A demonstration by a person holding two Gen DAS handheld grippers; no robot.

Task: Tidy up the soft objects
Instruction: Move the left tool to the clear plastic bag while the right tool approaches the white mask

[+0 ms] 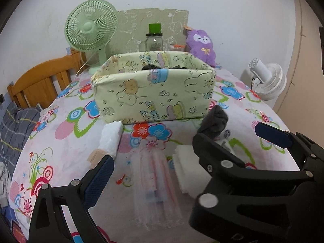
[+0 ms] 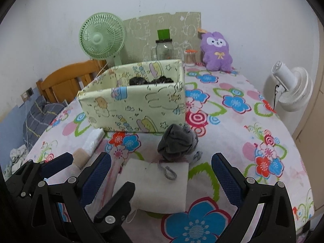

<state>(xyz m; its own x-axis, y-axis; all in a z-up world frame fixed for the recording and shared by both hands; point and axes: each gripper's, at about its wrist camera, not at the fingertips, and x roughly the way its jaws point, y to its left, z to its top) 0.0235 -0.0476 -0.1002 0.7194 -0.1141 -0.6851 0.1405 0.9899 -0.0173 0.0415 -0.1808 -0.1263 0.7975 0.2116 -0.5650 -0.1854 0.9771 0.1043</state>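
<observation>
A pale green cartoon-print box [image 1: 154,93] [image 2: 133,103] stands on the flowered table, with dark soft items inside. A rolled grey sock [image 2: 176,141] [image 1: 215,121] lies in front of it, beside a folded white cloth [image 2: 162,184] [image 1: 184,174]. A white wrapped pack [image 1: 111,139] [image 2: 93,141] lies left of them. My right gripper [image 2: 161,176] is open and empty, fingers either side of the white cloth. My left gripper [image 1: 149,174] is open and empty, its left finger touching or just short of the white pack; it shows at lower left in the right wrist view [image 2: 60,162].
A green desk fan [image 1: 91,30], a glass jar with green lid [image 1: 155,38], a small container of swabs [image 2: 190,57] and a purple plush [image 1: 201,44] stand behind the box. A white fan [image 2: 291,89] stands off the right edge. A wooden bed frame [image 1: 40,81] lies left.
</observation>
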